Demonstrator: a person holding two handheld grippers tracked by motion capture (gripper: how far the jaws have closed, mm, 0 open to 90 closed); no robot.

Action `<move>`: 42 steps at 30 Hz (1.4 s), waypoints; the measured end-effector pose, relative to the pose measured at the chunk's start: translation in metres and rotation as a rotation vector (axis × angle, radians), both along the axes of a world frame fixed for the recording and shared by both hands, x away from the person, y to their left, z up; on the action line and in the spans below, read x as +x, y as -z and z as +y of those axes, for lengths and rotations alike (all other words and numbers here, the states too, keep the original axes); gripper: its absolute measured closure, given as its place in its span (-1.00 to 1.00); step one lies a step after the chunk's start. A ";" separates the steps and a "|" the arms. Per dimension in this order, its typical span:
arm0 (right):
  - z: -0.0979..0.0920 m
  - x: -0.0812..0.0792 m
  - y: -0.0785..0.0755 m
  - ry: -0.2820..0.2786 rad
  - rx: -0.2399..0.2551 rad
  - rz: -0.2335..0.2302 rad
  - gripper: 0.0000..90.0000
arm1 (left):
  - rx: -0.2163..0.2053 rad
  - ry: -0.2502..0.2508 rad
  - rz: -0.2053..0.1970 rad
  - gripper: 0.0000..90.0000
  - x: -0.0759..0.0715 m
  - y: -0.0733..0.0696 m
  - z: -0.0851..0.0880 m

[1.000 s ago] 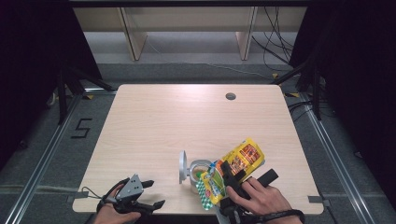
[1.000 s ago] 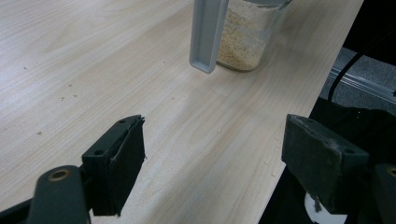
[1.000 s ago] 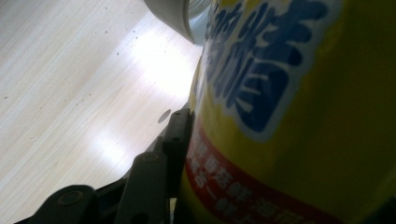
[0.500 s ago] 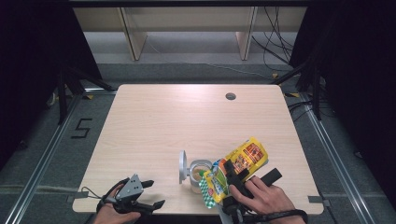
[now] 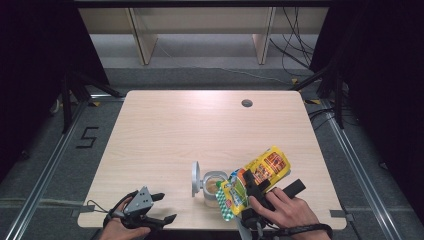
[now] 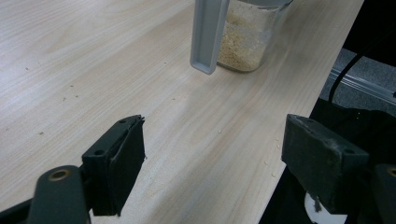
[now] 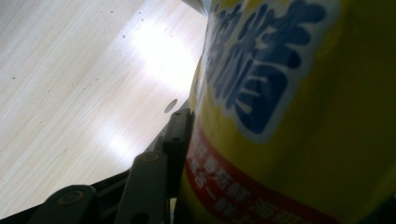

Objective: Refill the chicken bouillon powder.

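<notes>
The yellow pouch (image 5: 255, 180), printed with blue characters above a red band, is clamped tilted over the open jar (image 5: 213, 186) by the right gripper (image 5: 250, 192), unchanged; the left gripper (image 5: 162, 207) rests wide open, empty.

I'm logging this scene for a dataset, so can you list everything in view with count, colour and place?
table: one, light wood, centre; round hole near its far edge
jar: one, clear, holding pale grains, near the front edge, its grey flip lid standing open
bag: one, yellow with green and red print, tilted over the jar
shelf unit: one, pale wood, beyond the table
left gripper: one, black, jaws apart, front left
right gripper: one, black, clamped on the bag, front right
</notes>
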State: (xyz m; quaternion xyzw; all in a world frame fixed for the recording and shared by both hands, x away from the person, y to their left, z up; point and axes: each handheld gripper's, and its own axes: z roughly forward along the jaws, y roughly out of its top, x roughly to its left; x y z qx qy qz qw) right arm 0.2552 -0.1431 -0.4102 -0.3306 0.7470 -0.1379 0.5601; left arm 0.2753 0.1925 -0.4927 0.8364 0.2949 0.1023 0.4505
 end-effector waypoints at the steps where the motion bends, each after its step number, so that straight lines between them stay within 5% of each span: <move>1: 0.000 0.001 -0.001 -0.014 -0.023 -0.001 0.43 | 0.001 0.001 -0.001 -0.54 0.000 0.000 0.000; 13: 0.000 0.002 -0.001 -0.015 -0.025 0.003 0.43 | -0.020 -0.003 0.004 -0.54 -0.001 0.001 -0.001; 15: -0.001 0.002 0.001 -0.010 -0.002 0.017 0.43 | 0.023 0.007 -0.004 -0.54 0.001 -0.001 0.001; 16: 0.000 0.002 0.000 -0.012 -0.007 0.017 0.43 | -0.003 0.000 0.002 -0.54 0.000 0.000 0.000; 22: 0.001 0.001 0.002 0.003 -0.006 0.019 0.43 | 0.014 0.004 -0.006 -0.54 0.000 0.000 0.001; 24: 0.002 0.003 0.003 -0.018 -0.013 0.007 0.43 | -0.023 -0.005 0.004 -0.54 -0.001 0.001 -0.002; 26: 0.000 0.003 0.005 -0.006 0.028 0.015 0.43 | -0.028 -0.007 -0.002 -0.54 -0.001 0.001 -0.002; 27: 0.001 0.004 0.002 -0.023 -0.027 0.007 0.43 | -0.028 -0.008 -0.002 -0.54 -0.001 0.001 -0.002; 28: 0.001 0.003 0.002 -0.023 -0.028 0.007 0.43 | -0.002 0.003 -0.002 -0.54 0.000 0.000 0.000; 31: 0.001 0.003 0.001 -0.023 -0.028 0.002 0.43 | -0.023 -0.005 0.004 -0.54 -0.001 0.000 -0.002; 32: 0.001 0.003 0.000 -0.021 -0.022 -0.001 0.43 | 0.012 0.002 -0.010 -0.54 0.000 0.000 0.000; 35: 0.000 0.001 0.000 -0.006 -0.006 -0.006 0.44 | -0.023 -0.004 0.001 -0.54 -0.001 0.001 -0.002; 37: 0.002 0.002 -0.001 -0.018 -0.048 -0.001 0.44 | -0.028 -0.008 -0.003 -0.54 -0.001 0.001 -0.002; 38: 0.002 0.001 0.001 0.004 -0.020 0.006 0.44 | -0.001 -0.004 -0.007 -0.54 0.000 0.000 0.000; 40: 0.004 0.000 0.000 -0.015 -0.059 -0.004 0.44 | 0.004 0.000 -0.001 -0.54 0.000 0.000 0.000; 42: 0.004 -0.001 0.001 0.002 -0.028 0.012 0.44 | -0.010 0.000 0.002 -0.54 0.000 0.000 -0.001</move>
